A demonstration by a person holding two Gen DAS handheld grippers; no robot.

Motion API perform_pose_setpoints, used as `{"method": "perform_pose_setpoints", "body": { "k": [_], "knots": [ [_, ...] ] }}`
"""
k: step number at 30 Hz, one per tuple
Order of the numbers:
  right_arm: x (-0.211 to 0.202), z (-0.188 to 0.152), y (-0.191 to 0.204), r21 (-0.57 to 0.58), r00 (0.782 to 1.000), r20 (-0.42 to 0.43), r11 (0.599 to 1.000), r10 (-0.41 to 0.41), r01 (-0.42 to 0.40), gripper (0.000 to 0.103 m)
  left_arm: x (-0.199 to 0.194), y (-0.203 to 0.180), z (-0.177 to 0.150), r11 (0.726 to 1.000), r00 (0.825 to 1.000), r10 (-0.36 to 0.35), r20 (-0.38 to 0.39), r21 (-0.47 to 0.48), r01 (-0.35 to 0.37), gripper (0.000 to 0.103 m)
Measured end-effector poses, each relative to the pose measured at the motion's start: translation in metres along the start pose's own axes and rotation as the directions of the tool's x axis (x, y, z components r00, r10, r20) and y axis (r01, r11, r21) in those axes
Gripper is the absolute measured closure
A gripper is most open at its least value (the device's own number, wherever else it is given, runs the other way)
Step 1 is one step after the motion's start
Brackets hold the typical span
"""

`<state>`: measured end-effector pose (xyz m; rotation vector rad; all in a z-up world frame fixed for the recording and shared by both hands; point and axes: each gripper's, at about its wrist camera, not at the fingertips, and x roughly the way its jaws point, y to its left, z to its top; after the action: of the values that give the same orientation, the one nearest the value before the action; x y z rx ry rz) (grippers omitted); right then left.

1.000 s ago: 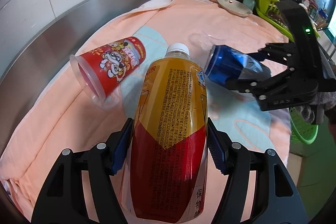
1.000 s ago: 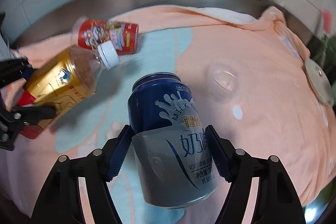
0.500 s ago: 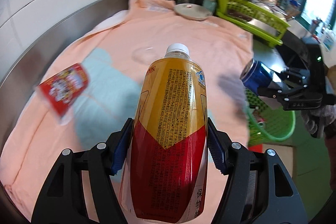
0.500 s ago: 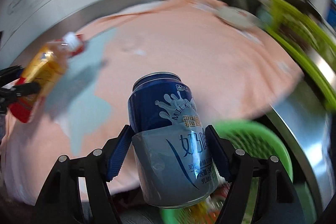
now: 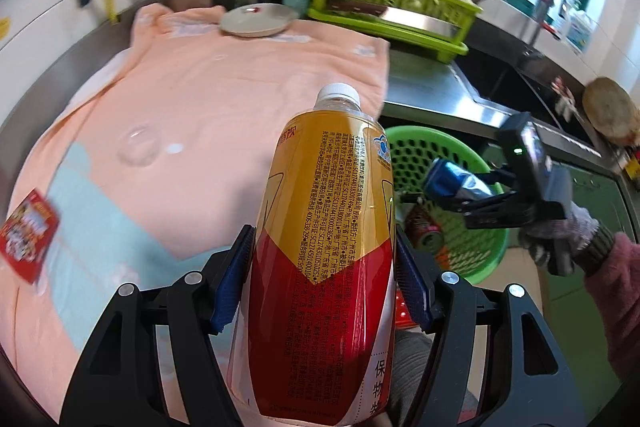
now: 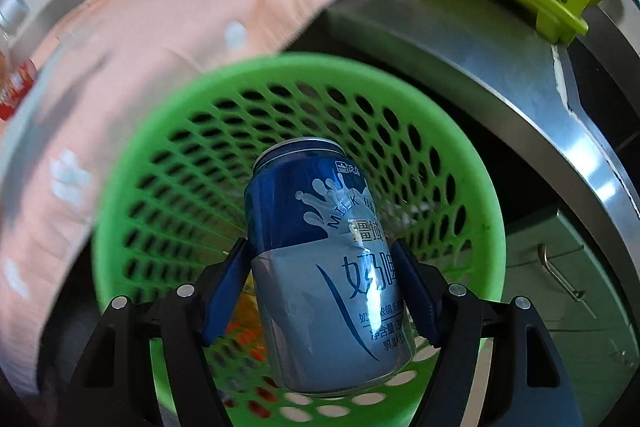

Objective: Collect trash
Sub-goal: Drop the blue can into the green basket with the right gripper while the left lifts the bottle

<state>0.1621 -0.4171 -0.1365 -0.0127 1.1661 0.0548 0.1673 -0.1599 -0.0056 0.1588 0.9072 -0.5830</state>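
Right gripper [image 6: 326,307] clenched on blue milk can [image 6: 324,267] over green basket [image 6: 132,163]: release w/ can centred, clear of rim; left gripper [image 5: 320,287] grasping tea bottle [image 5: 324,239].

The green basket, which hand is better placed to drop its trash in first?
Right. Its tongs hold the blue can pointing down into the green basket. The left tongs, gripping the bottle, are over the pink towel, with the basket beyond.
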Motion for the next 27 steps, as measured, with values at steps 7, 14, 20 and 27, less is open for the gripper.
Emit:
{"method": "perform_pose_setpoints", "body": {
  "k": [7, 14, 20, 27],
  "knots": [
    [0.026, 0.000, -0.015, -0.015, 0.999, -0.039, 1.000, -0.020, 0.020, 0.034, 0.031, -0.028, 0.010, 0.999, 0.998, -0.038, -0.040, 0.013, 0.038, 0.038],
    [0.039, 0.004, -0.034, -0.003, 1.000, -0.029, 1.000, -0.014, 0.013, 0.033, 0.056, -0.055, 0.015, 0.998, 0.997, -0.053, -0.057, 0.041, 0.055, 0.038],
    [0.030, 0.005, -0.045, 0.018, 1.000, 0.008, 1.000, 0.007, -0.007, 0.033, 0.079, -0.071, 0.018, 0.996, 0.995, -0.063, -0.073, 0.058, 0.067, 0.038],
    [-0.014, -0.010, -0.057, 0.068, 0.993, 0.113, 0.997, 0.032, -0.040, 0.033, 0.113, -0.087, 0.026, 0.994, 0.992, -0.062, -0.108, 0.080, 0.071, 0.038]
  ]
}}
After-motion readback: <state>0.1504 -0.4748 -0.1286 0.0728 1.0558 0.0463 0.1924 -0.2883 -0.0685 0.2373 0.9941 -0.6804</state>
